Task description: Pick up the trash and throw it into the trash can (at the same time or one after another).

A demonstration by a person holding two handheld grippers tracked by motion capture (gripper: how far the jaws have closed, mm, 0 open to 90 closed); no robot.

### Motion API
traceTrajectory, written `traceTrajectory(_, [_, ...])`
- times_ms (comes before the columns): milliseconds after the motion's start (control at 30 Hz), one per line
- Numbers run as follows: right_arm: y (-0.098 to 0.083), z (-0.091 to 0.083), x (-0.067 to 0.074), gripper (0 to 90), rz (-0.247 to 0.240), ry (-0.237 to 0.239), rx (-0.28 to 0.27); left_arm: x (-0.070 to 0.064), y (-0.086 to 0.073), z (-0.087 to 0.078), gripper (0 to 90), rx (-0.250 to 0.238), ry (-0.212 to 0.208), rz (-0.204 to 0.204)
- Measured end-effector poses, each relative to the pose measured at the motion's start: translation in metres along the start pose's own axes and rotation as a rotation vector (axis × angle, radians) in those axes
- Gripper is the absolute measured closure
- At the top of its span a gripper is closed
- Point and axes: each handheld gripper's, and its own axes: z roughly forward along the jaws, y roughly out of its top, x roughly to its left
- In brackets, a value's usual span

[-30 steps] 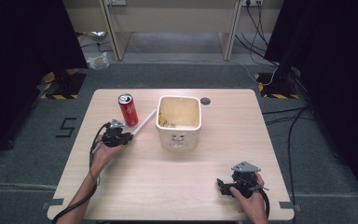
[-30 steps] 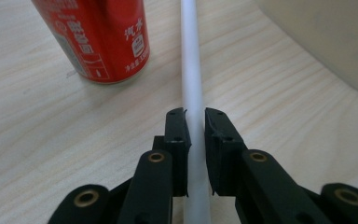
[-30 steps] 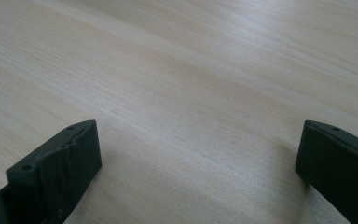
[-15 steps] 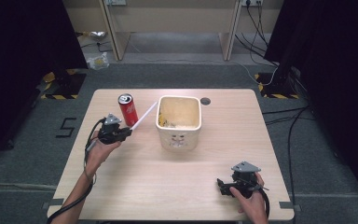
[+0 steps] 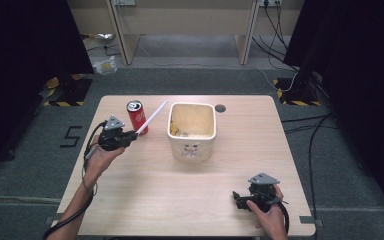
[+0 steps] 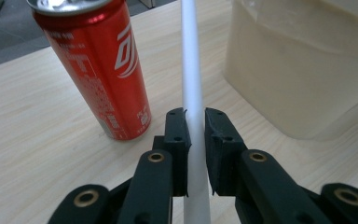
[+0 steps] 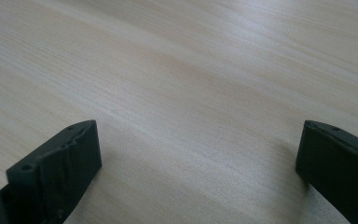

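Grey carpet floor, dark curtains at both sides, wooden desk legs at the back; pale wood table in the middle, with a small round hole near its far edge.

Left gripper: held above the table's left part, jaws narrowed and clamped on a long white straw. Straw slants up and away from the jaws, passing just beside the can; in the left gripper view its shaft runs between can and tub.

Red soda can: upright, silver top, standing on the table just beyond the left gripper.

Cream square tub: upright at the table's centre, open top, a printed face on its near wall. Inside, a few small yellowish bits lie on the bottom; what they are cannot be told.

Right gripper: low over the table's near right part, jaws spread wide, nothing between them but bare wood.
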Motion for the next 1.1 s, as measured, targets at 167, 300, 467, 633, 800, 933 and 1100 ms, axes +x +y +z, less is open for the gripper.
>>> traceTrajectory(167, [0.0,0.0,0.0,0.3,0.0,0.0,0.0,-0.006,0.009,-0.014,79.2,-0.016,-0.01,0.026])
traceTrajectory(300, [0.0,0.0,0.0,0.2,-0.003,-0.001,-0.001,-0.009,0.014,-0.022,79.2,-0.025,-0.021,0.037])
traceTrajectory(467, [0.0,0.0,0.0,0.3,-0.003,-0.001,-0.001,-0.015,0.021,-0.032,79.2,-0.034,-0.038,0.061])
traceTrajectory(633, [0.0,0.0,0.0,0.3,0.0,0.0,0.0,-0.02,0.024,-0.038,79.2,-0.043,-0.069,0.063])
traceTrajectory(800, [0.0,0.0,0.0,0.2,-0.003,-0.001,-0.001,-0.027,0.028,-0.043,79.2,-0.044,-0.092,0.084])
traceTrajectory(933, [0.0,0.0,0.0,0.2,-0.003,0.0,0.0,-0.036,0.03,-0.045,79.1,-0.047,-0.113,0.104])
traceTrajectory(1100, [0.0,0.0,0.0,0.2,-0.003,-0.001,-0.001,-0.046,0.034,-0.044,79.1,-0.036,-0.14,0.136])
